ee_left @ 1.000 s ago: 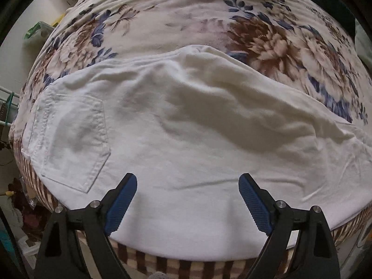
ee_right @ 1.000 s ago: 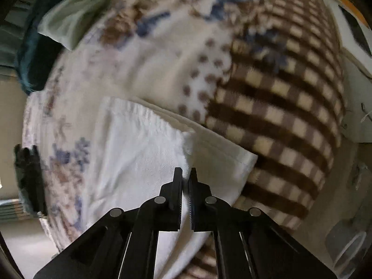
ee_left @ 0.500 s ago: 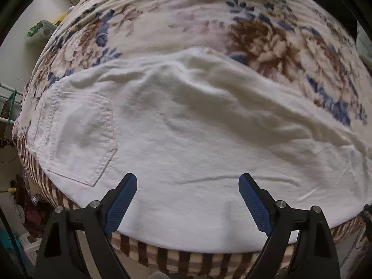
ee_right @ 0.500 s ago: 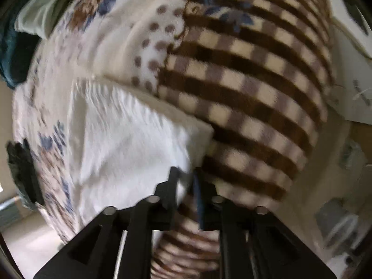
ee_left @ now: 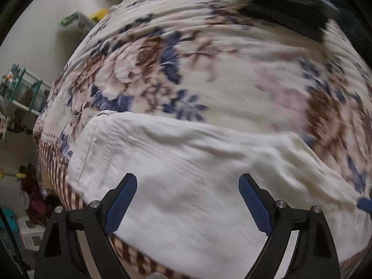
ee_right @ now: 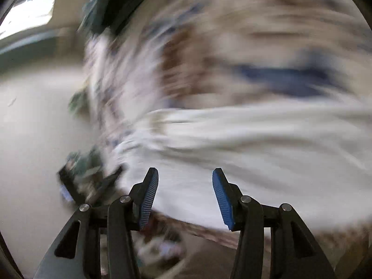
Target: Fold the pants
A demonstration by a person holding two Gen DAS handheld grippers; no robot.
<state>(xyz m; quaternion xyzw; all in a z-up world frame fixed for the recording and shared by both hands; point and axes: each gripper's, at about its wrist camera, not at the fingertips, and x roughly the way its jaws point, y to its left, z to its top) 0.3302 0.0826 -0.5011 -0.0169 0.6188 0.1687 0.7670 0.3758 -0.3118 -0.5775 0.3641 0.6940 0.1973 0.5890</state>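
Observation:
White pants (ee_left: 186,176) lie folded lengthwise along the near edge of a bed with a floral blanket (ee_left: 186,65). My left gripper (ee_left: 187,200) is open and empty, its blue pads just above the pants near the bed's front edge. In the right wrist view, heavily blurred by motion, the pants (ee_right: 244,144) show as a white band across the bed. My right gripper (ee_right: 185,197) is open and empty above the pants' near edge. A blue tip of the other gripper (ee_left: 363,203) shows at the right rim of the left wrist view.
A dark folded garment (ee_left: 286,7) lies at the bed's far side. The blanket's brown checked border (ee_left: 55,176) hangs over the front edge. A shelf rack (ee_left: 21,93) and floor clutter (ee_left: 28,209) stand left of the bed.
My right gripper has opened and let go of the pants leg, then swung fast to the left. My left gripper has moved left along the pants and stays open.

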